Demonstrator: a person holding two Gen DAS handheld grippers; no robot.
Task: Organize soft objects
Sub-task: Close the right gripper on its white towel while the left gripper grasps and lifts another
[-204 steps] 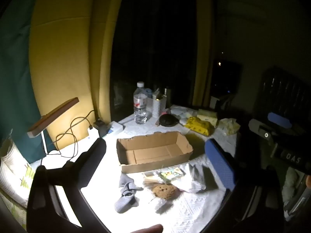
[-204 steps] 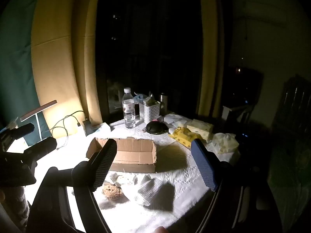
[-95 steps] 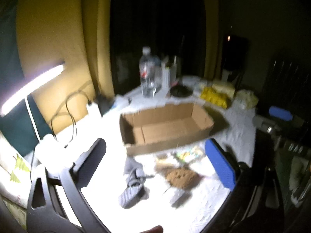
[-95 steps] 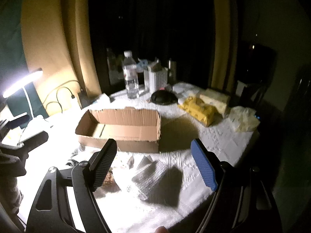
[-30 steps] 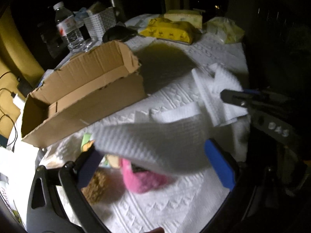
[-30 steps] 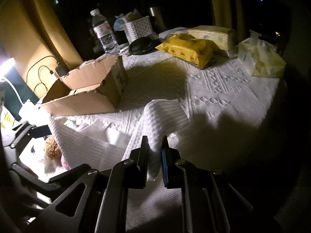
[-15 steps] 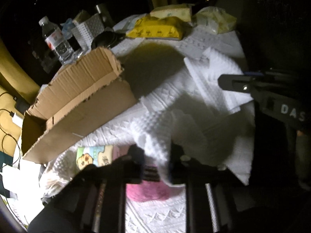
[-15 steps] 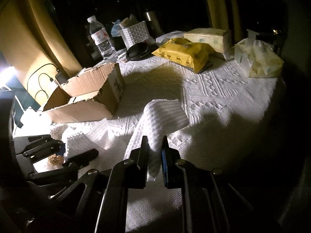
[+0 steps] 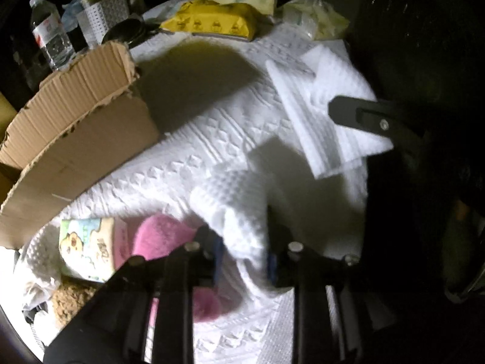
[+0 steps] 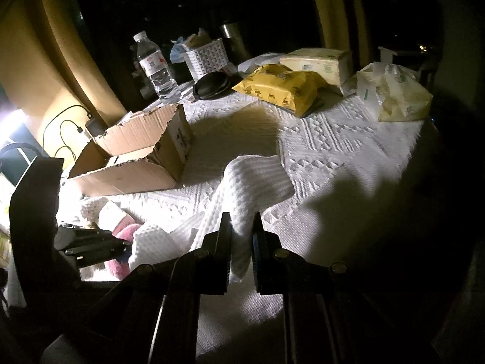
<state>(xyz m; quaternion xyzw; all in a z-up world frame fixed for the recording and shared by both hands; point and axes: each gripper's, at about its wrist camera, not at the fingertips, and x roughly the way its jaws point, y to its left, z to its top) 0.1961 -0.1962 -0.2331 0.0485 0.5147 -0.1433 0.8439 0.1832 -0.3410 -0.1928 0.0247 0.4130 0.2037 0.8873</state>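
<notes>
A white waffle-weave towel (image 9: 239, 200) lies on the white tablecloth, and both grippers hold it. My left gripper (image 9: 242, 254) is shut on one end of it. My right gripper (image 10: 241, 236) is shut on the other end of the towel (image 10: 254, 179); it shows in the left wrist view (image 9: 357, 115) at the right. A pink fluffy item (image 9: 160, 239), a small cartoon tissue pack (image 9: 88, 251) and a brown plush (image 9: 69, 300) lie beside my left gripper. An open cardboard box (image 9: 75, 121) stands behind them.
At the back of the table stand a water bottle (image 10: 153, 63), a white basket (image 10: 209, 57), a black round object (image 10: 212, 86), a yellow wipes pack (image 10: 282, 88), a pale tissue pack (image 10: 318, 60) and a plastic bag (image 10: 394, 91). A bright lamp (image 10: 12, 121) is at the left.
Both grippers, open earlier, came down and shut on the towel. In the last half second the left gripper has shifted slightly with its end of the towel; the right has barely moved.
</notes>
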